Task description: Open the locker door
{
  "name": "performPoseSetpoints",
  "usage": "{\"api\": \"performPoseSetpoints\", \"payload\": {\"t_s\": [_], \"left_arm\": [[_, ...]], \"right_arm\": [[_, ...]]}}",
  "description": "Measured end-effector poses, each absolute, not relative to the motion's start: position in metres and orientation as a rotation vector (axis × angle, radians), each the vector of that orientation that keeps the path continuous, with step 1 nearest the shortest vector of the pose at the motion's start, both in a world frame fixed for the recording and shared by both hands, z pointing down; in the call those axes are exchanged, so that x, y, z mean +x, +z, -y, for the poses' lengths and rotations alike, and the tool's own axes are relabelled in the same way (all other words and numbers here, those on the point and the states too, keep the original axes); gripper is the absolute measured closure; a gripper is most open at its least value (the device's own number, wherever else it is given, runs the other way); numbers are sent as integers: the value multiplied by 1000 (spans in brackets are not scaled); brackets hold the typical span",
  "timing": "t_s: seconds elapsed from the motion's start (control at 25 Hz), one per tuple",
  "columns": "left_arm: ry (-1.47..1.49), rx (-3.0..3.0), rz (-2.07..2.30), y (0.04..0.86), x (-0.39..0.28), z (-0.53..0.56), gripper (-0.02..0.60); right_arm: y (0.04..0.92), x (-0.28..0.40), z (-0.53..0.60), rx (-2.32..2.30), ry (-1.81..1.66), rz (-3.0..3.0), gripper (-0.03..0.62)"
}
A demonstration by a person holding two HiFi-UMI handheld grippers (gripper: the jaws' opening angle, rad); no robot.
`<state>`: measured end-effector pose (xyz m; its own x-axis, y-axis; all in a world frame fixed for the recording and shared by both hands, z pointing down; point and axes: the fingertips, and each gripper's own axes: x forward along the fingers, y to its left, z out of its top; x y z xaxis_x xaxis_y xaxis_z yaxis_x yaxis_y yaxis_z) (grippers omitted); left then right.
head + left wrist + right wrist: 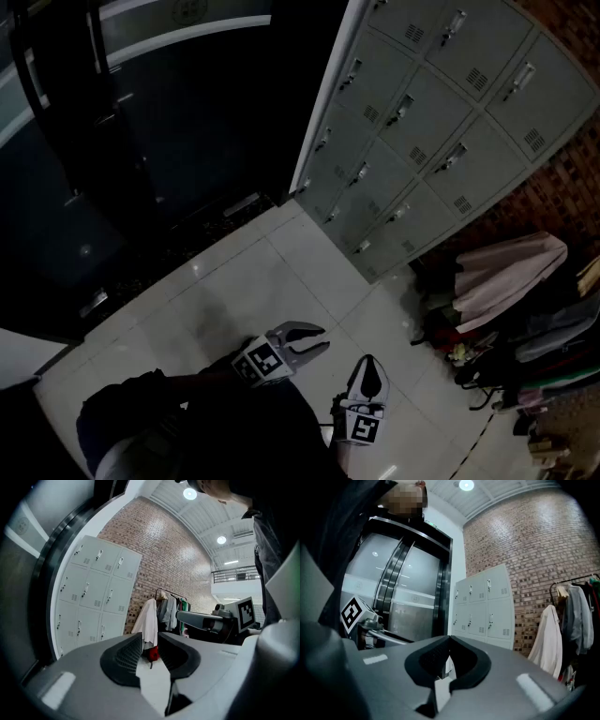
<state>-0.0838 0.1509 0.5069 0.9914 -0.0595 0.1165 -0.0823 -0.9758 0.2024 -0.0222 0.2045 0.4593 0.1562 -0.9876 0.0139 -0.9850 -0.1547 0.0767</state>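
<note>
A grey bank of lockers (441, 122) stands against the wall at the upper right of the head view, all its doors closed, each with a small handle. It also shows as the lockers (93, 597) in the left gripper view and the lockers (483, 606) in the right gripper view, well ahead of the jaws. My left gripper (323, 337) hangs low over the floor, far from the lockers, open with nothing between its fingers; the left gripper (150, 639) shows a narrow gap. My right gripper (369, 360) sits beside it, shut and empty; on the right gripper (449, 638) the tips meet.
A clothes rack (511, 272) with a pale coat and dark garments stands right of the lockers, before a brick wall (543, 541). Dark glass doors (141, 122) fill the left. Pale floor tiles (253, 281) lie between me and the lockers.
</note>
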Motion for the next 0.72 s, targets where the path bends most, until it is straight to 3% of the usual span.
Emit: {"api": "performPoseSetpoints", "payload": {"t_s": [0.72], "left_arm": [[155,2805,297,509,-102,39,459]], "right_arm": [[449,6,-5,2317,10,2016,594]]}}
